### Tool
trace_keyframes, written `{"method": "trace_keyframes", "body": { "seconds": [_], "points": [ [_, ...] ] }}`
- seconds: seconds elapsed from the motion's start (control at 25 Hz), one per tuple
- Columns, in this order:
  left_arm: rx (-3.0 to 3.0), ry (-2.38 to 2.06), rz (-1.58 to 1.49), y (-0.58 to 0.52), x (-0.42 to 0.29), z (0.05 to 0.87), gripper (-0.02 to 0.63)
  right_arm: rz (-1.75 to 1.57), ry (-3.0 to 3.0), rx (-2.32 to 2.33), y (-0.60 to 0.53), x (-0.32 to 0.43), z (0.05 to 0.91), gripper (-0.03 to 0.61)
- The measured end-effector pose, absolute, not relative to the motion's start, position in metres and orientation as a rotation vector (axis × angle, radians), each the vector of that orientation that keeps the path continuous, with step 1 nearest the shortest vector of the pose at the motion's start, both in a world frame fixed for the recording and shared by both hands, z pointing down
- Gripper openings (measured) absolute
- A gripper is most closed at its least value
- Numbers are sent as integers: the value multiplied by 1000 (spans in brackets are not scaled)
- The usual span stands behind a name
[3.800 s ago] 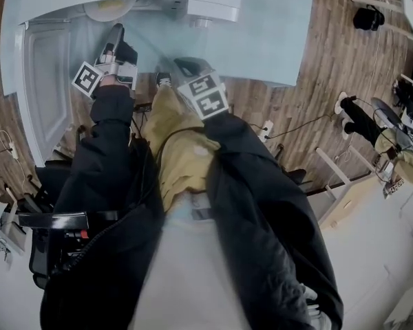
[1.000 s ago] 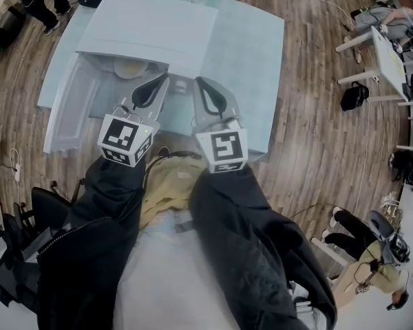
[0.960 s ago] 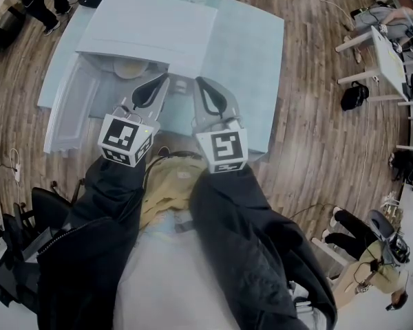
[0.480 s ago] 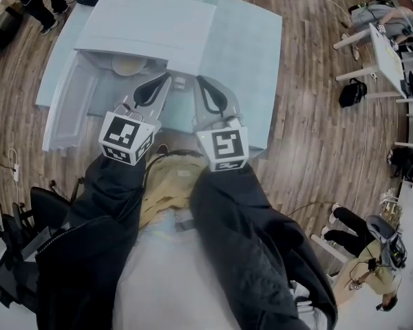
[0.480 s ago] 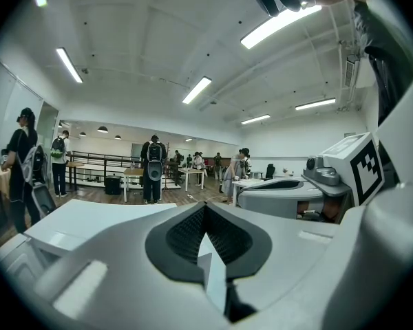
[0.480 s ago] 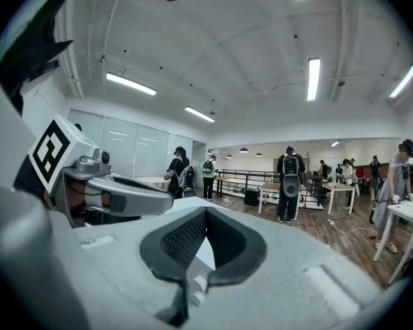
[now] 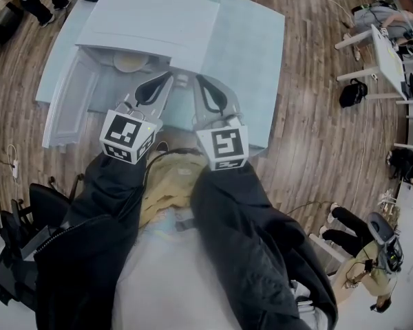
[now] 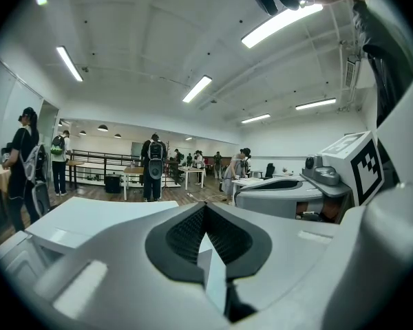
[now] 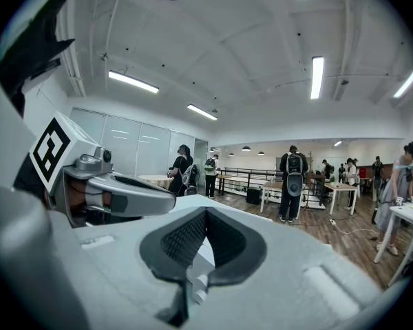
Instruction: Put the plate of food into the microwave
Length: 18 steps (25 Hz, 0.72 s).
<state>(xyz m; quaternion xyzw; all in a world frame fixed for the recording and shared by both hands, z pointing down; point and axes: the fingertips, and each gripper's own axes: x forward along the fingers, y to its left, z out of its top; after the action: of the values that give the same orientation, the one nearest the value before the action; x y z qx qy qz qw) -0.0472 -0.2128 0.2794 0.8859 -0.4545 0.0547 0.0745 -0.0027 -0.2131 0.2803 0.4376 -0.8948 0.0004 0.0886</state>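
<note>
Plate of food sits inside the open microwave.

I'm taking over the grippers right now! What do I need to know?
Left hand-held gripper: shut, empty, held level in front of the microwave.
Right hand-held gripper: shut, empty, right beside the left one.
Things: the microwave stands on the pale blue table, and its door is swung open to the left. The plate of food shows just inside the opening, partly hidden under the microwave's top.
Done: the plate looks to be in the microwave, and neither gripper touches it.
Left: probably only closing the door, if that is wanted.
</note>
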Motion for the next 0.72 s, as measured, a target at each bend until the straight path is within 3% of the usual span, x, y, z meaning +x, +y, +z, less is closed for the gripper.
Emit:
{"method": "trace_keyframes", "body": {
  "seconds": [0.72],
  "points": [
    [2638,-1355,166,-211,-51,289,-5,13,-2649,1292,-211,-6,287,2]
  ]
}}
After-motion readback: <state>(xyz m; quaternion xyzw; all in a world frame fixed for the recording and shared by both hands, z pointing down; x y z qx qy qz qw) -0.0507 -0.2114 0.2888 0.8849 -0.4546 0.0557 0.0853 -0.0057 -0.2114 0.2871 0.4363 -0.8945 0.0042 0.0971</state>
